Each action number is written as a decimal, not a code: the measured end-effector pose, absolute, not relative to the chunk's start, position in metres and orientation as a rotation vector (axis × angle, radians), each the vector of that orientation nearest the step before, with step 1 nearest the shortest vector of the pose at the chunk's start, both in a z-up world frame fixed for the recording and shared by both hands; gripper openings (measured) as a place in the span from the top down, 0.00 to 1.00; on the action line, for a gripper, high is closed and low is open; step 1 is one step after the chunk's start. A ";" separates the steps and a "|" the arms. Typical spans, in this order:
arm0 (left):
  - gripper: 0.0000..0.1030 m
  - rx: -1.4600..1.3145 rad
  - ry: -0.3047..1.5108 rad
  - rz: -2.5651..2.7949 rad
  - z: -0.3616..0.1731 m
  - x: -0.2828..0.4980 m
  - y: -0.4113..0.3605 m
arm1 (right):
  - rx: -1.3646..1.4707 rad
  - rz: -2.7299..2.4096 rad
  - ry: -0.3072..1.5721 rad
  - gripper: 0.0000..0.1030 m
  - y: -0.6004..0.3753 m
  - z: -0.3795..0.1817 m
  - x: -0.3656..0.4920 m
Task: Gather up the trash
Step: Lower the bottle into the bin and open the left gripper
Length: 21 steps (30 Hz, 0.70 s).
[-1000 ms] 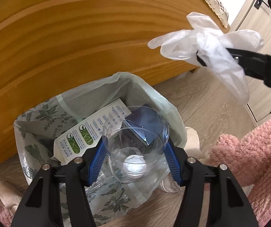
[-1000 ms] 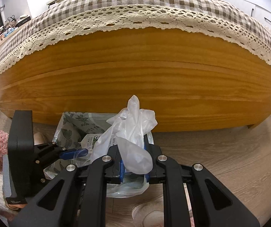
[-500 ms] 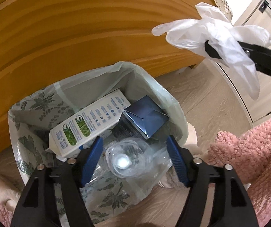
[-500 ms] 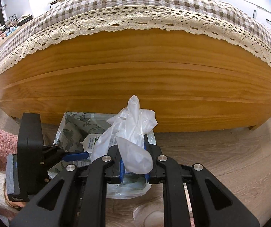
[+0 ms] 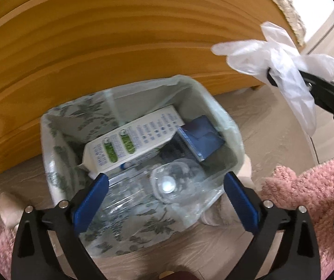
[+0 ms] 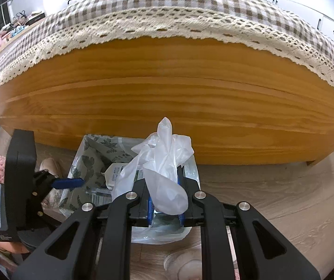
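Hanging limp from the right hand-held gripper (image 6: 165, 206), the glove (image 6: 164, 175) is the piece of trash next in line: thin, crinkled, translucent white plastic film, nearly weightless, soft enough to fold any way and, I judge, slippery. The jaws are clenched on its bunched middle, which looks the sensible place to pinch it, since a single loose finger of film could slide out. Its fingers flop upward and its cuff droops over the jaws. It hangs above the bin's (image 5: 213, 102) right side, just beyond the rim, not yet inside.

The left hand-held gripper (image 5: 165, 200) stands released over the bin's near edge, its blue pads (image 5: 90, 200) having just been spreading wide, with nothing pressed between them. Below them, inside the bin, lies a clear cup (image 5: 174, 182), rigid thin plastic, round and glossy, light and likely to crack if squeezed hard. Toward the bin's far side rest a white carton (image 5: 132, 140) with green print, stiff card with flat faces, and a dark blue box (image 5: 202, 137), also stiff and square-edged.

The bin is lined with a soft, leaf-printed bag (image 5: 69, 126), its film draped over the rim. Behind the bin rises the smooth, honey-coloured wooden side of a table (image 6: 167, 98), topped by a checked cloth (image 6: 167, 11) with a lace border.
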<state>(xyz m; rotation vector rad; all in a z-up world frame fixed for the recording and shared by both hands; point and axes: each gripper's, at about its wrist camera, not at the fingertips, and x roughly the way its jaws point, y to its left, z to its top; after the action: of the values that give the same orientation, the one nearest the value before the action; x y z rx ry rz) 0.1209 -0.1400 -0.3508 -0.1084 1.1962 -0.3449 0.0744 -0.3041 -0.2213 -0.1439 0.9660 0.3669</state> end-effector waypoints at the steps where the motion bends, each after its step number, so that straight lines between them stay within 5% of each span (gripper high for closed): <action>1: 0.07 -0.110 1.203 -0.334 -0.351 0.121 -0.138 | -0.148 0.367 0.971 0.85 -0.303 -0.222 0.074; 21: 0.07 -0.192 1.197 -0.280 -0.339 0.121 -0.104 | -0.220 0.376 1.045 0.85 -0.259 -0.245 0.093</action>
<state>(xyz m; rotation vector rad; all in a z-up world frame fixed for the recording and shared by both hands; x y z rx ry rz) 0.1215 -0.1043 -0.3391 -0.1922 1.1969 -0.2798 0.0928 -0.2594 -0.2445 -0.2203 1.0447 0.3757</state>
